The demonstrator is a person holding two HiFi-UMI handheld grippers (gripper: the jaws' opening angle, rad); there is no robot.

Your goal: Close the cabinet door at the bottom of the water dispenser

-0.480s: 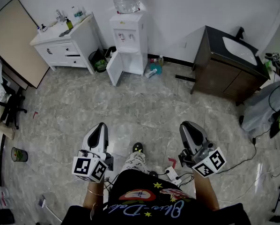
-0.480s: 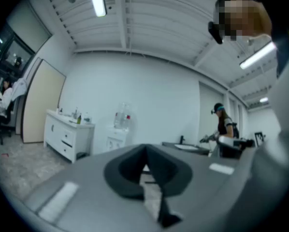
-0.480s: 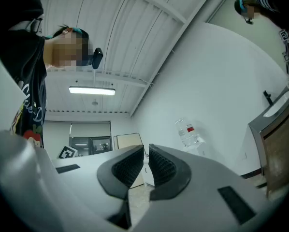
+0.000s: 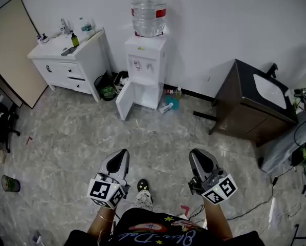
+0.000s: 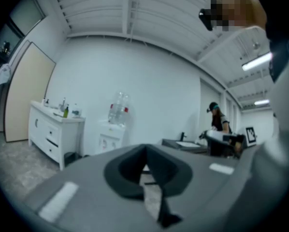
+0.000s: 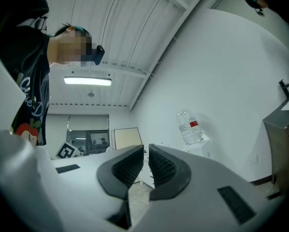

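Water dispenser [image 4: 144, 60] against wall [image 4: 219, 24], between drawer unit [image 4: 66, 65] left, sink cabinet [image 4: 245, 111] right; bottle [image 4: 148, 9] on top.

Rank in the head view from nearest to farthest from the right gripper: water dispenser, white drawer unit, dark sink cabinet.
1. dark sink cabinet, at the right.
2. water dispenser, against the back wall, centre.
3. white drawer unit, far left.

One water dispenser [image 4: 143, 65], two vanities [image 4: 66, 72] [image 4: 240, 106] (one white, one dark), two grippers [image 4: 121, 158] [image 4: 198, 158].
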